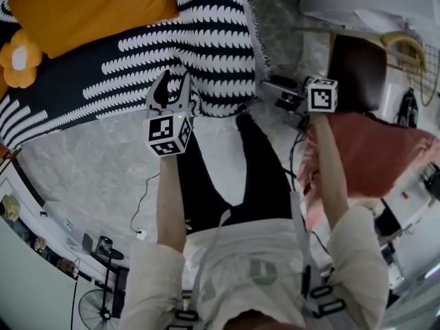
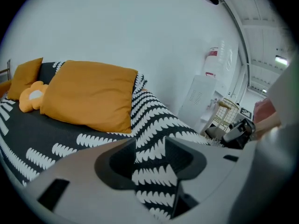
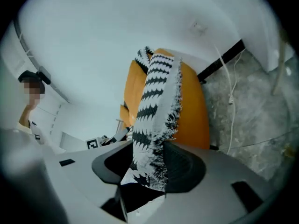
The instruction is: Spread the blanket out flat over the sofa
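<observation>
Looking at the jaws first: the left gripper is clamped on a fold of the black-and-white blanket. The patterned cloth fills the whole gap between its two pads. The right gripper is doing the same thing on the fringed edge, with the frayed threads squeezed between its pads and the cloth running straight away from it. So both are grasping the blanket, no empty jaws here.

From the head view, the two grippers sit near each other at the blanket's front edge, the left one on the lower hem and the right one off to the side at the fringe. A short stretch of cloth runs between them.

The rest of the blanket is draped across the sofa, which is pretty much buried under it, so I can't make out the sofa's own surface. It lies fairly flat on the seat towards the left and bunches up more near the grippers.

A big orange cushion rests on top of the blanket, with a flower-shaped cushion just beside it. Closer to the person there's pale marbled floor with a thin white cable lying on it. A reddish cloth sits off to the right.
</observation>
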`<state>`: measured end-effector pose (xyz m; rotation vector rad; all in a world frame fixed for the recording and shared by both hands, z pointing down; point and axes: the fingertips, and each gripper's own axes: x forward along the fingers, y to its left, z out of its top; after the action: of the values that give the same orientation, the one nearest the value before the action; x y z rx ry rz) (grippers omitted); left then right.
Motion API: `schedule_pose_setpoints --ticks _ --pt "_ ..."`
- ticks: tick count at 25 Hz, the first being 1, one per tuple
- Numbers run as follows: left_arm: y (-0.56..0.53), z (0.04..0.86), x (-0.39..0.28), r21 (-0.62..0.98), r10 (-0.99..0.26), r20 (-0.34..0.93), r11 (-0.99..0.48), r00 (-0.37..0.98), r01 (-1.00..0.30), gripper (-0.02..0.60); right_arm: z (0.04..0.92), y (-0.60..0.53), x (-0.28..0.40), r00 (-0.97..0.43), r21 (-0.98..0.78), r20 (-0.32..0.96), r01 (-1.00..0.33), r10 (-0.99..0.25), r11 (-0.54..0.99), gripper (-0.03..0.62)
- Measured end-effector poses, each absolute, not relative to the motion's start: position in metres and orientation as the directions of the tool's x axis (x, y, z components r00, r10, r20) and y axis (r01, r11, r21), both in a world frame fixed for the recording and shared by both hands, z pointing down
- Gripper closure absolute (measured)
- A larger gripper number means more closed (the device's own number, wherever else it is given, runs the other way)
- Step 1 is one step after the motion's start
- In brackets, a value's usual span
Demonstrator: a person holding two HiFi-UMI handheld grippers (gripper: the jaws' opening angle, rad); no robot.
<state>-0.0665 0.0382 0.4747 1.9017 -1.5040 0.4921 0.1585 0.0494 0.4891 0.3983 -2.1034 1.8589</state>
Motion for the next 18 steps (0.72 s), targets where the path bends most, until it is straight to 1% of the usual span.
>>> schedule_pose_setpoints --ticks 1,2,5,7,8,9,12,13,15,16,18 --pt "0.037 0.477 -0.071 0.267 -0.709 0.646 -0.137 0.282 -0.954 0.387 0.486 0.046 0.168 -0.891 -0.881 0.45 -0.455 -0.062 0.132 0.414" --pt "0.036 0.48 -0.076 0.274 -0.703 0.644 -0.156 0.301 -0.949 0.387 0.481 0.043 0.177 -0.856 -0.845 0.499 -0.515 -0.135 0.142 0.414" --pt "0.034 0.483 -0.094 0.317 -0.668 0.635 -0.235 0.389 -0.919 0.387 0.448 0.032 0.19 -0.675 -0.685 0.608 -0.712 -0.419 0.154 0.416" --pt "0.03 0.481 -0.105 0.336 -0.627 0.625 -0.32 0.464 -0.886 0.387 0.418 0.041 0.179 -0.516 -0.576 0.617 -0.81 -0.595 0.105 0.416" --pt "0.03 0.479 -0.111 0.33 -0.603 0.626 -0.37 0.494 -0.869 0.387 0.405 0.051 0.169 -0.431 -0.526 0.612 -0.848 -0.663 0.066 0.419" --pt "0.029 0.477 -0.116 0.316 -0.583 0.626 -0.417 0.517 -0.852 0.387 0.395 0.063 0.156 -0.348 -0.476 0.606 -0.879 -0.716 0.024 0.44" --pt "0.022 0.468 -0.133 0.256 -0.562 0.622 -0.512 0.545 -0.82 0.393 0.384 0.094 0.112 -0.116 -0.349 0.586 -0.929 -0.802 -0.121 0.555" --pt "0.018 0.468 -0.14 0.222 -0.568 0.628 -0.523 0.531 -0.823 0.418 0.386 0.102 0.096 -0.06 -0.312 0.583 -0.937 -0.81 -0.156 0.57" --pt "0.011 0.474 -0.152 0.133 -0.586 0.654 -0.533 0.478 -0.836 0.562 0.393 0.112 0.058 0.003 -0.241 0.574 -0.955 -0.819 -0.173 0.585" --pt "0.009 0.478 -0.154 0.098 -0.587 0.665 -0.543 0.461 -0.834 0.571 0.396 0.112 0.038 0.011 -0.209 0.564 -0.965 -0.826 -0.156 0.586" --pt "0.002 0.489 -0.149 0.065 -0.576 0.668 -0.585 0.47 -0.809 0.575 0.405 0.099 -0.001 -0.001 -0.156 0.527 -0.983 -0.85 -0.096 0.586"
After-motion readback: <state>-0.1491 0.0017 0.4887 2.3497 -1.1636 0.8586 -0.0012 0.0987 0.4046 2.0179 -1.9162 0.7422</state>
